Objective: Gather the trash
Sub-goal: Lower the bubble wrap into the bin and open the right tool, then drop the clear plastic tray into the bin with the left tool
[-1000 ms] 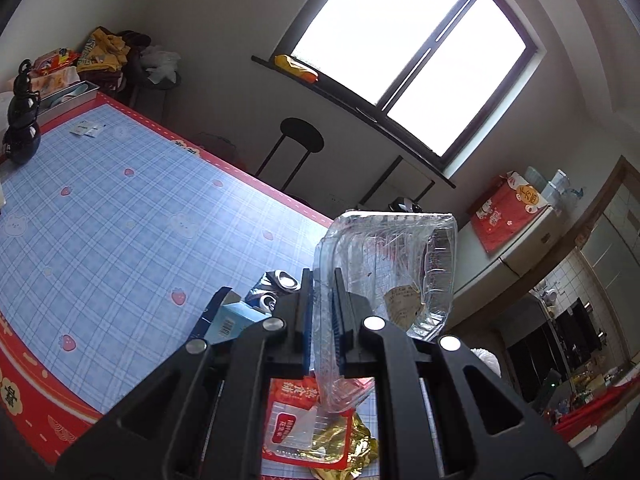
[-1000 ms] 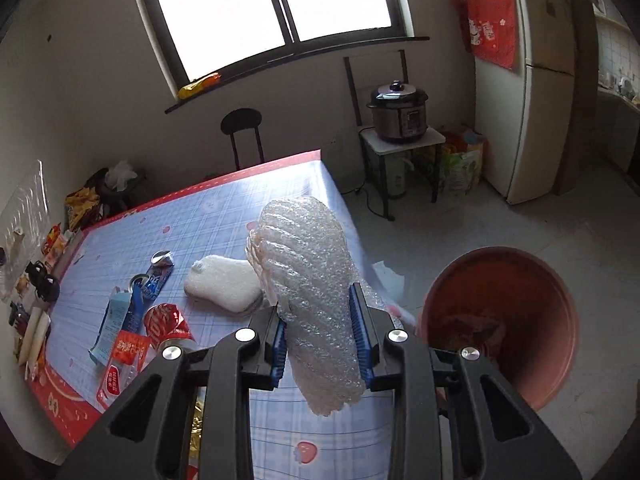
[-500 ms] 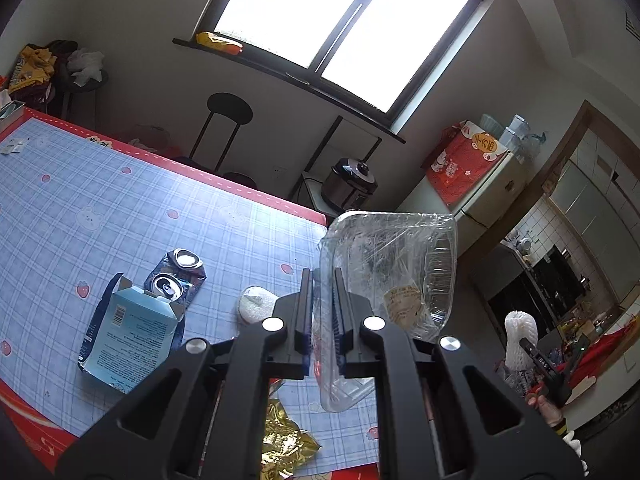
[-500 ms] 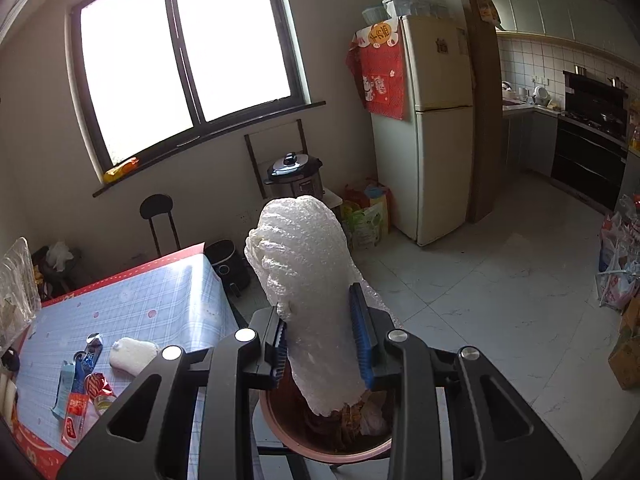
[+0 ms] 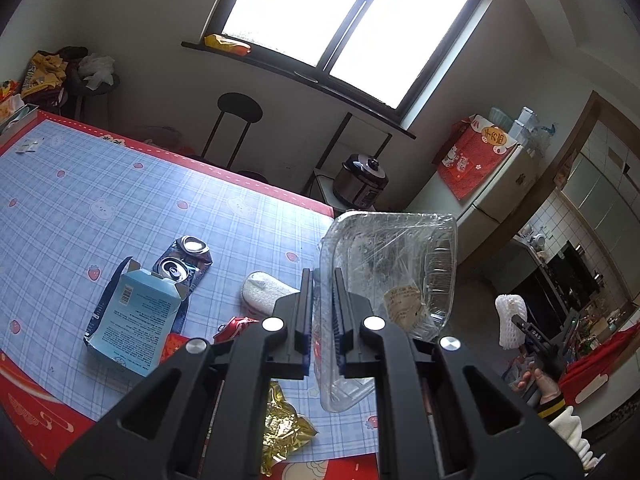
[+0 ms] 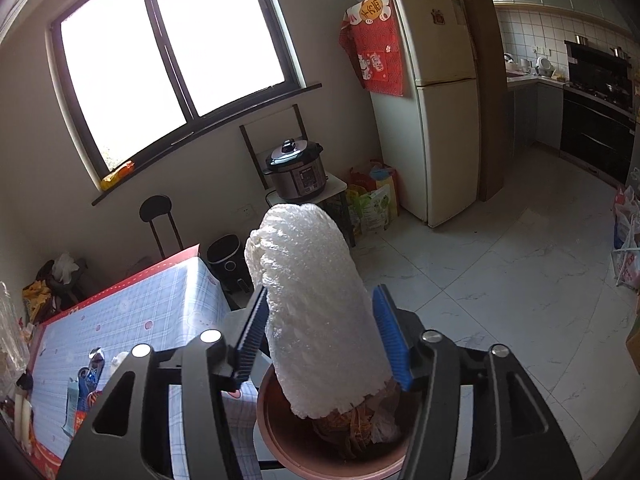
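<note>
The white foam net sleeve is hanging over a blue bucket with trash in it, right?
Almost. The white foam net sleeve does hang between the opening jaws of the right gripper over a container with trash in it, but that container is a reddish-brown round plastic basin, not a blue bucket. The right wrist view shows it.

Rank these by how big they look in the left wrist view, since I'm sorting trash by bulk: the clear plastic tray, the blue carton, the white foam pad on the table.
1. Clear plastic tray, though it sits nearest the camera, which inflates it.
2. Blue carton.
3. White foam pad, partly hidden behind the left gripper.
</note>
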`<state>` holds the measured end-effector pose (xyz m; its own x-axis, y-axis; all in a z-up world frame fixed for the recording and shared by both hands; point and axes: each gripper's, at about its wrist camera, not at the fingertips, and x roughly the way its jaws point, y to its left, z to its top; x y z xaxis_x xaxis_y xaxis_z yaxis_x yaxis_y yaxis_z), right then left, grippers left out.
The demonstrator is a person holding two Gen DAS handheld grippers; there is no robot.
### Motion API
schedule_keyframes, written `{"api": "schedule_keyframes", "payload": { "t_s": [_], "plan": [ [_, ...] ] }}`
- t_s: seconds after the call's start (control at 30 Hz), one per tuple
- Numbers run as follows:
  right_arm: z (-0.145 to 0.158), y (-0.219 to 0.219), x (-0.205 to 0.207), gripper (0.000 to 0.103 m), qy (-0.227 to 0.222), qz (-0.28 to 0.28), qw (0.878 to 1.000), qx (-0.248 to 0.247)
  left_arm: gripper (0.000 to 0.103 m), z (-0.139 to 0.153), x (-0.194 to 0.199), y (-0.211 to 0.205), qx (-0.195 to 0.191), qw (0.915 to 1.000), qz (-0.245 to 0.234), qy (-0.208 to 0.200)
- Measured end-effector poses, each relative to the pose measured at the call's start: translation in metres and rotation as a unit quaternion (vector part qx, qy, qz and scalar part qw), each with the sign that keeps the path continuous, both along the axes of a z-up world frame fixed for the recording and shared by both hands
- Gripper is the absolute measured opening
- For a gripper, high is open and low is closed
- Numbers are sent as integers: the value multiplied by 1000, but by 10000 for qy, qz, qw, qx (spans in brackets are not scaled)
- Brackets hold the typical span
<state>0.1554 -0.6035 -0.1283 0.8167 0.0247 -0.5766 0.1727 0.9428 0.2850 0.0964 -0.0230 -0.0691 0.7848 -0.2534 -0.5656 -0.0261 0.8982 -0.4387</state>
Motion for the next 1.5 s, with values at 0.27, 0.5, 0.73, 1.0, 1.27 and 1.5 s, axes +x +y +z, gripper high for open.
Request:
{"api": "schedule_keyframes", "payload": {
  "t_s": [0.27,0.5,0.73,1.0,1.27,1.5],
  "plan": [
    [40,11,-29,98,-442,-182,9984,-310,12,7,3,-15,58,9999,-154,-29],
    [54,-8,-80,98,-520,-594,9948,-638,12,5,28,-61,128,9973,-727,-38],
    [51,-42,-130,98,-374,-1103,9894,-864,13,-1,65,-139,208,9874,-1565,-52],
    [30,-80,-174,98,8,-1577,9839,-836,13,-41,105,-247,378,9710,-2350,241],
    [19,-104,-218,98,319,-2032,9725,-1092,13,-80,138,-339,712,9568,-2794,371],
    [34,-119,-238,98,94,-2464,9627,-1111,87,-15,122,-364,682,9482,-2983,-853]
  ]
}}
